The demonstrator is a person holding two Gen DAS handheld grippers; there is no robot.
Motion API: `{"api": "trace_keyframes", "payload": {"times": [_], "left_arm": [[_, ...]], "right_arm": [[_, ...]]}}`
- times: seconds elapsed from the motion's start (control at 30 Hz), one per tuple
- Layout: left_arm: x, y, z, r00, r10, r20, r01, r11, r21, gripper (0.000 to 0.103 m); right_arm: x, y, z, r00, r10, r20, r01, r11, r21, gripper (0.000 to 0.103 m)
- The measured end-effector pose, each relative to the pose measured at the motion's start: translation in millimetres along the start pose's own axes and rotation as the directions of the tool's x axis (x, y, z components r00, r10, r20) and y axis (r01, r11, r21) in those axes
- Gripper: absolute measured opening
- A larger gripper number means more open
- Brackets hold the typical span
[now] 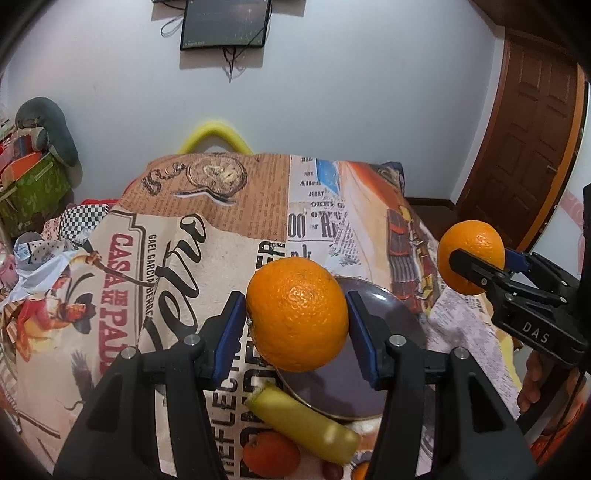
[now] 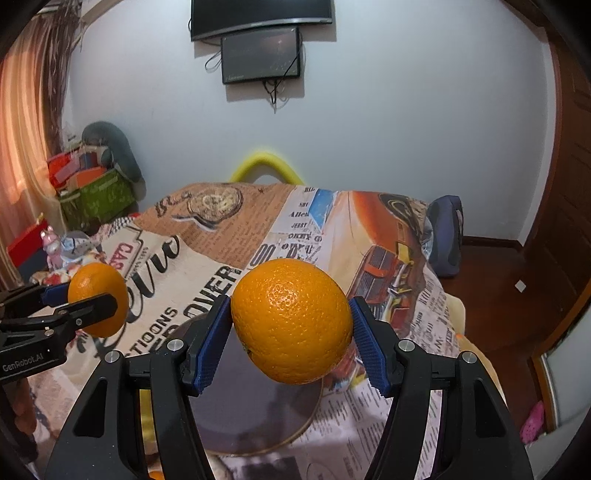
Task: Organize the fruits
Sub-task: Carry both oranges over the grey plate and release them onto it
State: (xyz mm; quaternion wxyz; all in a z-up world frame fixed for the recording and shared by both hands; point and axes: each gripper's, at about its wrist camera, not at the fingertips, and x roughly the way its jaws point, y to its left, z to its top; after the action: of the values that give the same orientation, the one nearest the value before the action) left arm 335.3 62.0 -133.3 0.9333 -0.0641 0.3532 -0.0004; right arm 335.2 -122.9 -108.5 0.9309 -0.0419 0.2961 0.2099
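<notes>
The left gripper point(image 1: 297, 317) is being seen at the lower centre of the left wrist view, its blue pads point(image 1: 231, 325) being pressed against both sides of an orange point(image 1: 297, 314) that is being held off the table. In the right wrist view the same gripper point(image 2: 94, 301) is being shown at the left edge, pinching that orange point(image 2: 98, 299) from the side. The right gripper point(image 2: 291, 325) is being seen at the lower centre of the right wrist view, and a second orange point(image 2: 291, 319) is being clamped between its blue pads point(image 2: 364, 343); in the left wrist view it point(image 1: 476, 260) is being shown at the right edge with this second fruit point(image 1: 471, 256) held in the air. A dark round plate point(image 1: 369, 376) is being partly covered by the lifted orange in the lower middle of the left view, and the same plate point(image 2: 243, 417) is being seen beneath the right gripper in the other view. A yellow banana point(image 1: 301, 424) is being shown lying just beside the plate's near rim at the bottom of the left view, with a smaller red-orange fruit point(image 1: 271, 456) just below it. Everything is being carried by a table draped in a newspaper-print cloth point(image 1: 192, 251). A dark screen point(image 1: 225, 24) is being seen on the white wall at the top, and a wooden door point(image 1: 535, 147) at the upper right.
</notes>
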Motion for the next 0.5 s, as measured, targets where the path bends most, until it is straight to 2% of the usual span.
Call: {"api": "trace_keyframes", "payload": {"times": [0.3,0.5], "left_arm": [[54.7,0.4,3.5,0.996,0.019,-0.082,-0.016,0.999,0.041,0.054],[85.1,1.7,0.1,0.987,-0.001,-0.158,0.007,0.999,0.036,0.054]], "right_arm": [[44.7,3.6,-10.0,0.996,0.007,-0.093,-0.01,0.999,-0.038,0.061],[73.7,3.2,-20.0,0.986,0.008,-0.166,-0.018,0.998,-0.059,0.061]]}}
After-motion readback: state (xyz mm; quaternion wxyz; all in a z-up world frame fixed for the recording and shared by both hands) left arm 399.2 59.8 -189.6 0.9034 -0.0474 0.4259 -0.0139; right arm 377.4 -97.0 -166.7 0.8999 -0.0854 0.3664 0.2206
